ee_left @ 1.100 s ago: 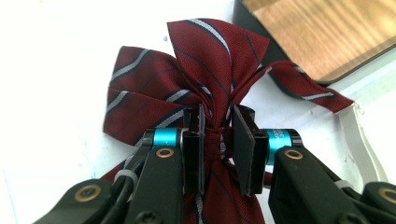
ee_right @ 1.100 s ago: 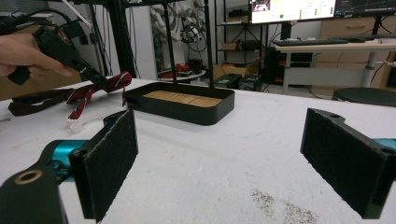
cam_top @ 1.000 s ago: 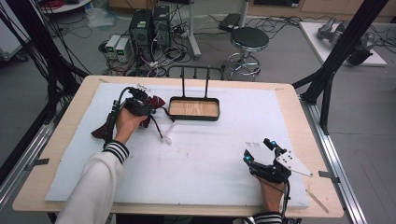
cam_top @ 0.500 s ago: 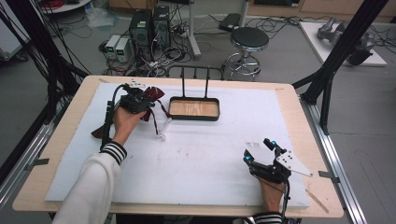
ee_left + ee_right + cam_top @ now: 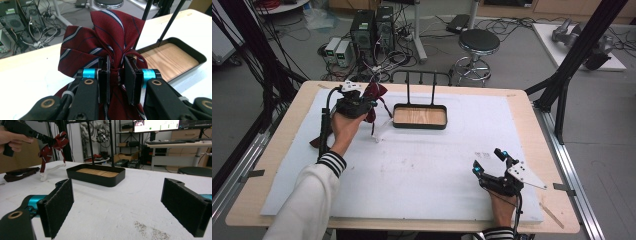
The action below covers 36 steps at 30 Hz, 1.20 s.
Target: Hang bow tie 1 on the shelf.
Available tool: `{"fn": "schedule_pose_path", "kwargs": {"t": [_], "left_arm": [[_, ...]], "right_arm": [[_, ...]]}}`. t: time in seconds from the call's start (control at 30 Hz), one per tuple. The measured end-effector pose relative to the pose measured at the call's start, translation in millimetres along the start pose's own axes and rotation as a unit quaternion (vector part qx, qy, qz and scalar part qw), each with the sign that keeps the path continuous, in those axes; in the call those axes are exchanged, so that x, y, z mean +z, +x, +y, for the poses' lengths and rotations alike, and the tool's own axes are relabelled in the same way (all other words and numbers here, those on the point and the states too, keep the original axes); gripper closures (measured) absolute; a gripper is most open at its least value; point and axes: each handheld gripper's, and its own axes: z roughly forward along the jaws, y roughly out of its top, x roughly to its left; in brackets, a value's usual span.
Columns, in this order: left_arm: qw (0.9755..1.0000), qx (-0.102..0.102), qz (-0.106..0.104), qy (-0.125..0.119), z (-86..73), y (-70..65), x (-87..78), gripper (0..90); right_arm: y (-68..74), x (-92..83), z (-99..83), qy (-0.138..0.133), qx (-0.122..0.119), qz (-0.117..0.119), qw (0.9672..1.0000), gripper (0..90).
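bow tie (image 5: 105, 47) pinched at its knot in left gripper (image 5: 362, 106), raised above table (image 5: 512, 107) just left of tray (image 5: 420, 116), right gripper (image 5: 490, 164) near front right, stool (image 5: 479, 42) behind table

Dark red striped bow tie (image 5: 105, 42) (white strap dangling) aloft, pinched at its knot.

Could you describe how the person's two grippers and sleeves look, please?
Both grippers are black. The left gripper has cyan metal collars behind flat black pads and a black cable trailing from it. The right gripper carries a grey three-cornered plate and has fuzzy dark pads. The sleeve is white with a black-and-white striped cuff.
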Motion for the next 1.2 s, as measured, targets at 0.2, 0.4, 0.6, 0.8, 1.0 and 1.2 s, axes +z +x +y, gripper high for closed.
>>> {"fn": "schedule_pose_path", "kwargs": {"t": [0.2, 0.4, 0.6, 0.8, 1.0, 1.2], "left_arm": [[0.9995, 0.022, 0.004, -0.022, 16.2, -4.8, -7.7, 75.2], [0.9989, 0.024, 0.011, -0.037, 29.4, -6.3, -14.6, 75.2], [0.9986, 0.027, 0.012, -0.044, 37.7, -7.3, -18.4, 75.1], [0.9985, 0.032, 0.007, -0.044, 47.1, -9.4, -18.5, 75.1], [0.9982, 0.034, 0.006, -0.049, 60.8, -10.2, -18.6, 75.1], [0.9978, 0.040, 0.001, -0.053, 69.5, -15.9, -15.4, 75.1]], "right_arm": [[0.2, 0.2, 0.1, 0.001, -0.001, -0.001, 1.0000, 10.3], [0.2, 0.1, 0.1, 0.001, -0.001, -0.001, 1.0000, 10.3], [0.1, 0.1, 0.1, 0.000, -0.001, 0.000, 1.0000, 10.3], [0.1, 0.4, 0.1, 0.002, -0.004, -0.001, 1.0000, 10.3], [0.1, 0.5, 0.1, 0.002, -0.003, 0.000, 1.0000, 10.3], [0.1, 0.6, 0.1, 0.002, -0.006, 0.000, 1.0000, 10.3]]}}
